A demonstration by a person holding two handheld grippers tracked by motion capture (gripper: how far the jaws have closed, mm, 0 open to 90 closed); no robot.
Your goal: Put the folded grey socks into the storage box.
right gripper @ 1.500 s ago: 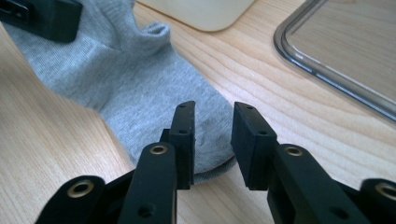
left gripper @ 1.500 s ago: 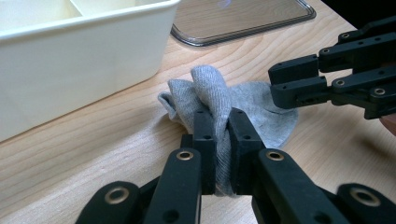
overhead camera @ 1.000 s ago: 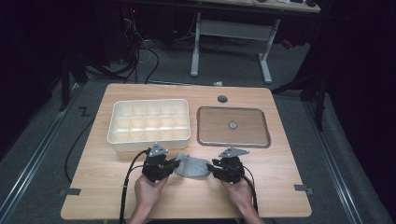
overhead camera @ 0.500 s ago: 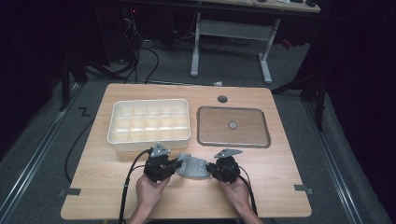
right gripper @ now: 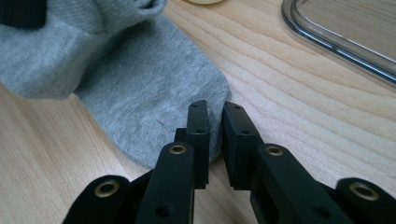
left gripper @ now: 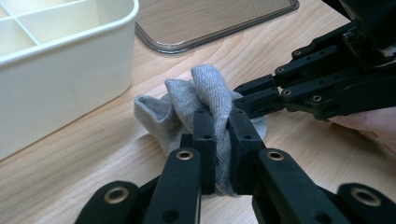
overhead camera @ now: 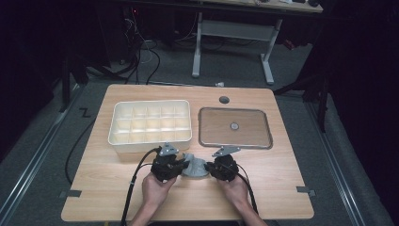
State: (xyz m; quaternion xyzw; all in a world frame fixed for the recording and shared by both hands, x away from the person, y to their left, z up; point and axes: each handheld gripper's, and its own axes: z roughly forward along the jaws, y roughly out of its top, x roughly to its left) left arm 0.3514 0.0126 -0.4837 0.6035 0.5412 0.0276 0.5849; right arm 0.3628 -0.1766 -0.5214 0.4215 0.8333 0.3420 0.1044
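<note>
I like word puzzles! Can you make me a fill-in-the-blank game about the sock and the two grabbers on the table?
1. Both grippers pinch a sock whose colour is ____.
2. The left gripper holds the ____ part of the sock, the right gripper its flat edge.
3. The white box with little compartments has ____ inside.
4. On the table, the tray lies to the ____ of the white box in the high view.

Missing words: grey; bunched-up; nothing; right

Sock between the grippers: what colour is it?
Plain grey knit sock, no pattern; the left gripper view shows it best.
</note>
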